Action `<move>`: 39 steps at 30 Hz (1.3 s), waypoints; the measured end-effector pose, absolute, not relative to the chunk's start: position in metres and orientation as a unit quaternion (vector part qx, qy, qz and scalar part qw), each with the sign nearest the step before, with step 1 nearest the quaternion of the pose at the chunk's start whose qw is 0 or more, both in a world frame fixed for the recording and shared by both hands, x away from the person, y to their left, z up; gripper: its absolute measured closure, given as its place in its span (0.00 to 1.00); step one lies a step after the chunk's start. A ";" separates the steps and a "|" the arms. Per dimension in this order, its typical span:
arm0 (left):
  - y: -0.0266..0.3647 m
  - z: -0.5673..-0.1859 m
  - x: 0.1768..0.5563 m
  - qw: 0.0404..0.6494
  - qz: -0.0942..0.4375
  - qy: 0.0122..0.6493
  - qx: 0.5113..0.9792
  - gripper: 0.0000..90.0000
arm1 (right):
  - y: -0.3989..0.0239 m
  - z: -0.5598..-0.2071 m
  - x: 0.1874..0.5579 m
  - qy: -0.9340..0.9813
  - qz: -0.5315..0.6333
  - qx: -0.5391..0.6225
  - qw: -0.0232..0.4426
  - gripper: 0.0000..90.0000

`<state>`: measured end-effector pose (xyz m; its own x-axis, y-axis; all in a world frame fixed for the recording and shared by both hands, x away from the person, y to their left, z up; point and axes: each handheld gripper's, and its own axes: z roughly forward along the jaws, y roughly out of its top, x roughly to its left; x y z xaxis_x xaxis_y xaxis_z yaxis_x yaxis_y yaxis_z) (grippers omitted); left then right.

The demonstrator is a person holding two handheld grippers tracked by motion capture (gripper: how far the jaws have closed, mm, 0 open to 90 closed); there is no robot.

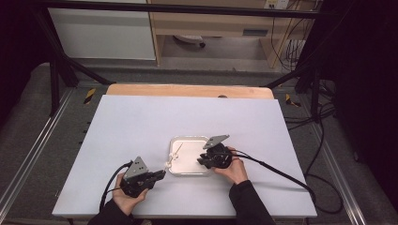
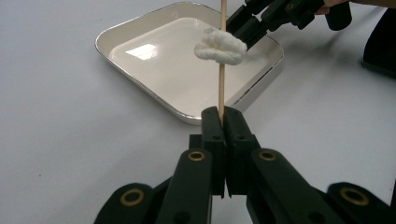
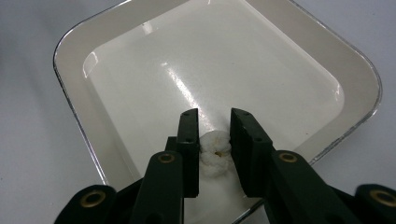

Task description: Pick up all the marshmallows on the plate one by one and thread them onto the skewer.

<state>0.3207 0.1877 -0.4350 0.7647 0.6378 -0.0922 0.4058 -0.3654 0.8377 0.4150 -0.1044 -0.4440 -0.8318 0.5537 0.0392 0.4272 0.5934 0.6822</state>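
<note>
From above, a white tray (image 1: 189, 157) sits near the middle of the pale table (image 1: 141, 122), with bare surface open on every side out to the table's edges. The left gripper (image 1: 161, 175) lies near the tray's near left corner; the right gripper (image 1: 202, 161) reaches over the tray's right rim.

In the left gripper view, the left gripper (image 2: 223, 116) is pressed together, pinching a thin wooden skewer (image 2: 221, 81) that stands straight up from the jaws. A white puffy lump (image 2: 220, 46) is speared partway up the skewer, above the tray (image 2: 140, 35), whose near rim lies just beyond the jaws. The other gripper (image 2: 275, 14) reaches in over the tray's far right side.

In the right gripper view, the right gripper (image 3: 215, 123) is spread, and a white piece (image 3: 215, 156) sits between its jaws over the tray's floor (image 3: 210, 60). Whether the jaws touch it, I cannot tell. The tray's floor beyond lies open to the far rim.
</note>
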 end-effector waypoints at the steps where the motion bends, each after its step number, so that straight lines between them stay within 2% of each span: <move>1: 0.188 -0.435 0.321 0.464 0.125 0.319 0.817 0.98 | -0.104 -0.444 0.415 0.887 0.358 0.279 0.089 0.83; 17: 0.187 -0.435 0.320 0.462 0.125 0.317 0.819 0.98 | -0.110 -0.429 0.412 0.869 0.395 0.286 0.082 0.86; 39: 0.183 -0.434 0.317 0.468 0.126 0.299 0.822 0.98 | -0.132 -0.374 0.398 0.787 0.549 0.279 0.019 0.87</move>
<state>0.3170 0.1834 -0.4341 0.7898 0.6091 -0.0718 0.3731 -0.3843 0.8445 0.3976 -0.1320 -0.3743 -0.8433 0.4607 0.2768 0.4190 0.2409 0.8755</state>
